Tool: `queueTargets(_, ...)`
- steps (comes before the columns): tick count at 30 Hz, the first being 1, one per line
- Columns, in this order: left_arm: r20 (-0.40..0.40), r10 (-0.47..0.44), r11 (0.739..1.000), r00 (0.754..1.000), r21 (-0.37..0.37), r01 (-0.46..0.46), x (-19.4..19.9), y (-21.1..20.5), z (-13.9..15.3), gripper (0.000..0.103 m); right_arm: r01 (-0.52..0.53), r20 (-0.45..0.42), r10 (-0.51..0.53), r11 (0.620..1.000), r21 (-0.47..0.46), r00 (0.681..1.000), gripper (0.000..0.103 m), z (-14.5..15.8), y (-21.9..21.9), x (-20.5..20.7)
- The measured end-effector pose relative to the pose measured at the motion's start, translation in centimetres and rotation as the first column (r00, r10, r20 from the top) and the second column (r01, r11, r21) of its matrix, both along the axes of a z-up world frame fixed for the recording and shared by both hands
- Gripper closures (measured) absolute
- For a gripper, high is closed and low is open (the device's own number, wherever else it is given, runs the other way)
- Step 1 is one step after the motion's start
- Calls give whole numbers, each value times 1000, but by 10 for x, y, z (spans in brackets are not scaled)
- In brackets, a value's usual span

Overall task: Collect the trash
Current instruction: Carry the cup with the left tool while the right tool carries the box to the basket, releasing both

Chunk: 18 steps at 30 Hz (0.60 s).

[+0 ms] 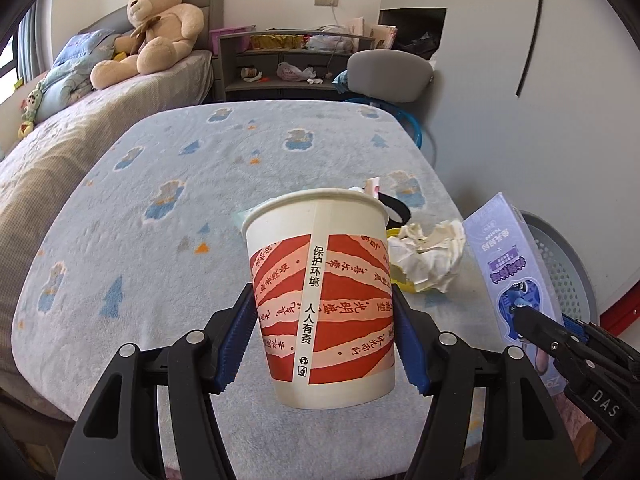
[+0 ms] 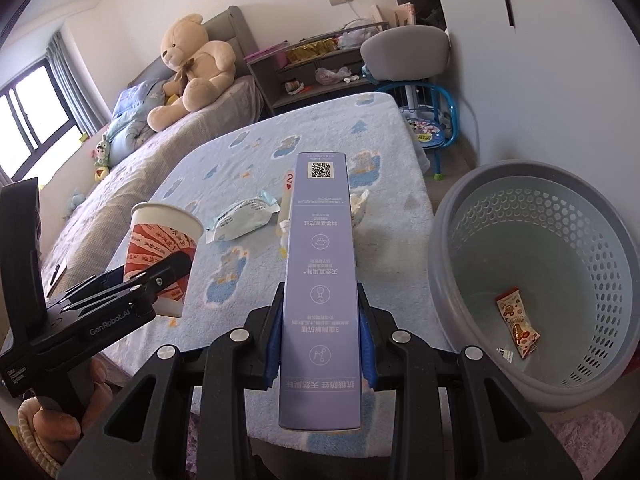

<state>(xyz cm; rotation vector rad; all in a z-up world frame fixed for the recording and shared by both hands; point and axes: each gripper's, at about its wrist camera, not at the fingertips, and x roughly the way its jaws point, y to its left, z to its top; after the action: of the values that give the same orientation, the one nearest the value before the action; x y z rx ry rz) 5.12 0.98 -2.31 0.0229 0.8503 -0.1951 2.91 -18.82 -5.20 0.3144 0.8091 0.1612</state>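
The left gripper [image 1: 324,328] is clamping a paper cup [image 1: 320,292] between its blue pads, which are pressing on the lower half of the cup's wall, and the cup is hanging upright above the blue patterned blanket [image 1: 168,184] that is covering the table. The cup is white at its rolled rim and at its base, with a wide band of red and pale pink wavy stripes carrying dark Chinese characters, and a white vertical seam strip printed with more characters is facing the camera. Bits of pale litter are showing just over its rim. Behind it on the blanket a crumpled white tissue [image 1: 430,256] is lying just beside something yellow. The right gripper [image 2: 320,344] is gripping a long, narrow lavender box [image 2: 320,280] by its near end, its pads squeezing the two broad faces, so that the box is pointing away over the table; the narrow face on view is showing a QR code near the far end, small round icons and white Chinese text. Seen from the right wrist, a sealed pale plastic packet [image 2: 244,220] and a playing card [image 2: 289,192] are lying on the blanket beyond the cup. To the right, off the table's edge, a grey perforated basket [image 2: 560,392] is tilting open towards the camera, with one red and white snack wrapper [image 2: 516,328] resting inside it.
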Motion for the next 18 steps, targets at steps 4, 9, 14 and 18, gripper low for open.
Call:
queueTargets(4, 17, -57, 998, 998, 15, 57, -8, -28, 7, 41, 52, 0, -52, 999, 15, 999, 72, -3, -24, -11)
queueTargets(9, 26, -135, 991, 991, 26, 134, -13, -66, 10, 41, 126, 3, -126, 992, 18, 992, 72, -6, -55, -26)
queueTargets(14, 25, -216, 976, 976, 28, 215, -16, -105, 11, 41, 204, 0, -204, 979, 19, 979, 72, -7, -91, -39)
queueTargets(18, 17, -279, 960, 960, 29, 279, -17, -136, 7, 41, 265, -10, -265, 964, 14, 964, 72, -9, -118, -49)
